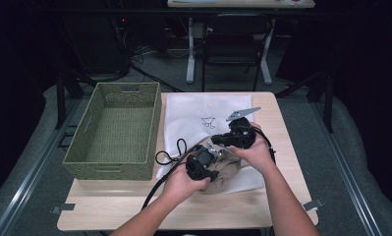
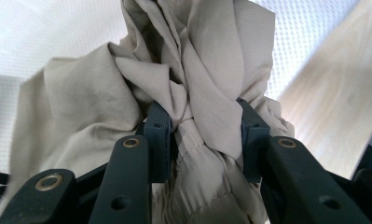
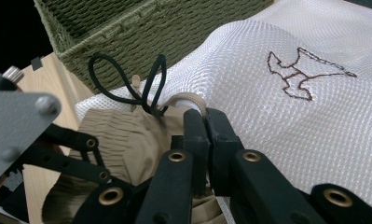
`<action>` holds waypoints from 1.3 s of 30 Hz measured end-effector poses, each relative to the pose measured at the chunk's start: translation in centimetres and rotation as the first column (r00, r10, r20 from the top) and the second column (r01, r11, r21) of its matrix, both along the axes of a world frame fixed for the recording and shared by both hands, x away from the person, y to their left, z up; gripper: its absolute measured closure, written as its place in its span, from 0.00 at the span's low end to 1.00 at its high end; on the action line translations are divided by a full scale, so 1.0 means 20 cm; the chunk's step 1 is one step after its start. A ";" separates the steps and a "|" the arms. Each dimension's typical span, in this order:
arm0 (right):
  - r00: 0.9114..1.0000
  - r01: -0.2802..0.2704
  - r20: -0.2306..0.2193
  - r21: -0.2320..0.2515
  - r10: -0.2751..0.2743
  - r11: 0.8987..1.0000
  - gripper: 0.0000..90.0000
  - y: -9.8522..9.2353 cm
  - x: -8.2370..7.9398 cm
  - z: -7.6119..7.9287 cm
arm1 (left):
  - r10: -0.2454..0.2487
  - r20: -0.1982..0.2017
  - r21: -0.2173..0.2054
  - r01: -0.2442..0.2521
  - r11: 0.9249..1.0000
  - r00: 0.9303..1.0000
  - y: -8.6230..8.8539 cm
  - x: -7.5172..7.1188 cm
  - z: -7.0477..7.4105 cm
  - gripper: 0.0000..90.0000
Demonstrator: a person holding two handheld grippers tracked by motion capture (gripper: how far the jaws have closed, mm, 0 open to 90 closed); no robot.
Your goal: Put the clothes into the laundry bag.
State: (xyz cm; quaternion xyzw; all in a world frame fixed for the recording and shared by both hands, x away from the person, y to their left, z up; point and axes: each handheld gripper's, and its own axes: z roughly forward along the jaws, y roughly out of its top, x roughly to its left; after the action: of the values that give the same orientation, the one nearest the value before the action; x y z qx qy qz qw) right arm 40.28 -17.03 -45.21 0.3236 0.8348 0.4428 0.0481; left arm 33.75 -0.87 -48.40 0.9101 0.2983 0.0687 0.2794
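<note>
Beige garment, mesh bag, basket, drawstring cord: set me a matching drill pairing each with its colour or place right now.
Things:
1. beige garment
2. white mesh bag
3. woven basket
4. black cord

Descriptions:
A. olive green, at the table's left side
B. bunched between the left gripper's jaws
C. looped at the bag's edge beside the basket
D. flat on the table, with a brown stitched emblem

Pairs: 1-B, 2-D, 3-A, 4-C
</note>
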 end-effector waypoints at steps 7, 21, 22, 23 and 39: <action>1.000 0.003 0.011 -0.006 -0.003 1.000 0.98 0.00 -0.01 0.01 | 0.033 0.018 -0.005 -0.033 0.999 0.999 -0.02 0.01 -0.05 0.56; 1.000 0.027 0.005 -0.003 -0.027 1.000 0.98 -0.03 0.01 -0.01 | 0.023 0.037 -0.033 -0.022 0.999 0.999 0.02 -0.05 0.03 0.31; 1.000 0.027 0.006 -0.003 -0.026 1.000 0.98 -0.03 0.01 -0.01 | 0.017 0.042 -0.041 -0.015 0.999 0.999 0.03 -0.05 0.04 0.31; 1.000 0.026 0.006 -0.004 -0.026 1.000 0.98 -0.03 0.01 -0.01 | 0.017 0.048 -0.046 -0.015 0.999 0.999 0.04 -0.07 0.05 0.31; 1.000 0.027 0.007 -0.004 -0.027 1.000 0.98 -0.03 0.01 0.00 | 0.030 0.043 -0.110 -0.025 0.994 0.999 0.27 -0.18 0.06 0.31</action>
State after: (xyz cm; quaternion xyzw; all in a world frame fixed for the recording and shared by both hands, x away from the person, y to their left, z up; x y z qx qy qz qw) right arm 40.41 -17.56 -45.29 0.3333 0.8311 0.4414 0.0578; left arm 30.22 4.62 -47.20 0.8874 0.3079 0.0765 0.3345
